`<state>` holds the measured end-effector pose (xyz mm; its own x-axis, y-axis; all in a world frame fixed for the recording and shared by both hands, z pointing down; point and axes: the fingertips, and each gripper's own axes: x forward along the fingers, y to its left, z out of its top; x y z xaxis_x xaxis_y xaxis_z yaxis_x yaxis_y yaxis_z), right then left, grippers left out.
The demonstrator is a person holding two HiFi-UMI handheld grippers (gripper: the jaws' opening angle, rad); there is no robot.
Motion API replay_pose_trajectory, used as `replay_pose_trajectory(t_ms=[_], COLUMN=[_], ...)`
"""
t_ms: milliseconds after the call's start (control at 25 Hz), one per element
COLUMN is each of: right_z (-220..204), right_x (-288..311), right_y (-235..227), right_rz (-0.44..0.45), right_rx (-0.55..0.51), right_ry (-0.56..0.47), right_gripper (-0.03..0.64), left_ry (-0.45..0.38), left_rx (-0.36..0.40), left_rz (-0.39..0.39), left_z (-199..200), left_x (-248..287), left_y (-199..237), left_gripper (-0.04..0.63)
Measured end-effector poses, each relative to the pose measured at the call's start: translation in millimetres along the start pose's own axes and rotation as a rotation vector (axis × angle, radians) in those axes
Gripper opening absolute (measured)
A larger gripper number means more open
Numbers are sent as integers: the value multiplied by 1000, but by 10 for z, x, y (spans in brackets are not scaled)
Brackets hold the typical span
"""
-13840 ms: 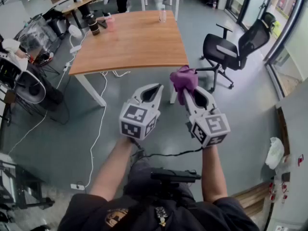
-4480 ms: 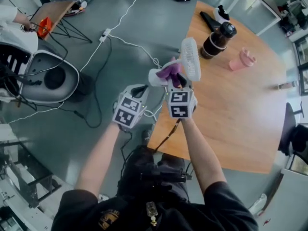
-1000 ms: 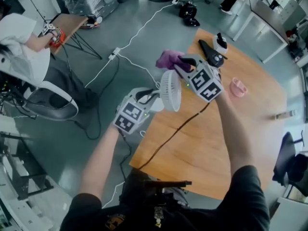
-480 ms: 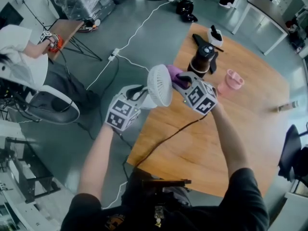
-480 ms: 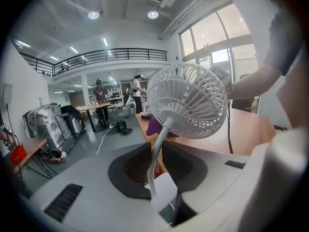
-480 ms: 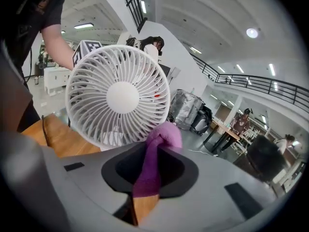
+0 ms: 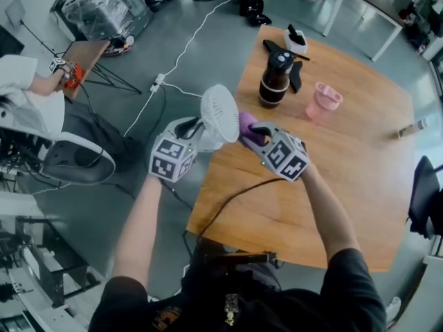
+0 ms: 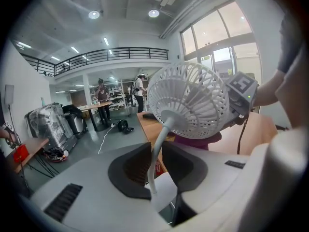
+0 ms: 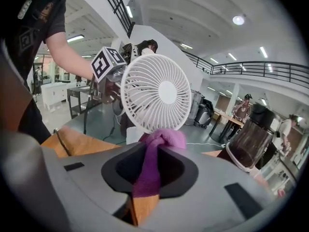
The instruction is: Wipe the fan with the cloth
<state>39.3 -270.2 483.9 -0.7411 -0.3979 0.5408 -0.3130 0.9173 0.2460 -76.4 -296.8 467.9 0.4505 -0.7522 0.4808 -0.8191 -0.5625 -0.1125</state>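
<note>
Right gripper [image 7: 256, 130] dropped, cloth [image 7: 246, 124] beside fan [image 7: 220, 113], bottle [image 7: 275, 81] beyond.

The fan [image 7: 219, 113] is white plastic, smooth and a bit shiny, with a cage of thin ribs. The cloth [image 9: 157, 151] is purple, soft and fuzzy. The table [image 7: 360, 164] is light brown wood, smooth and matt. The left gripper [image 8: 153, 164] and the right gripper [image 9: 150, 170] are pale grey matt plastic, with dark matt pads [image 8: 129, 167] that look like rubber. The floor [image 7: 214, 54] is grey, smooth and faintly shiny. The bottle [image 7: 275, 81] is dark and glossy. The cup [image 7: 322, 101] looks like pink plastic.
</note>
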Motion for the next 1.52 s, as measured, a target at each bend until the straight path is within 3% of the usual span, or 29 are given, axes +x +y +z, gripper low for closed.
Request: replay_pose_trajectory(t_ms=[400, 680, 920, 1280, 1520], right_z=[364, 830, 1111, 1473, 1477], right_x=[-498, -781, -710, -543, -321], right_y=[508, 456, 160, -400, -807], right_rz=[-44, -104, -138, -189, -235], right_rx=[-17, -80, -99, -135, -28], right_ry=[-73, -142, -179, -269, -274], right_gripper=[76, 75, 76, 75, 77], left_ry=[-1, -4, -15, 1, 10], left_rx=[-43, -36, -52, -2, 11], left_rz=[3, 1, 14, 17, 18], left_z=[-59, -54, -42, -32, -6], left_x=[-9, -13, -16, -7, 15], left_y=[1, -12, -5, 2, -11], left_gripper=[83, 83, 80, 75, 72])
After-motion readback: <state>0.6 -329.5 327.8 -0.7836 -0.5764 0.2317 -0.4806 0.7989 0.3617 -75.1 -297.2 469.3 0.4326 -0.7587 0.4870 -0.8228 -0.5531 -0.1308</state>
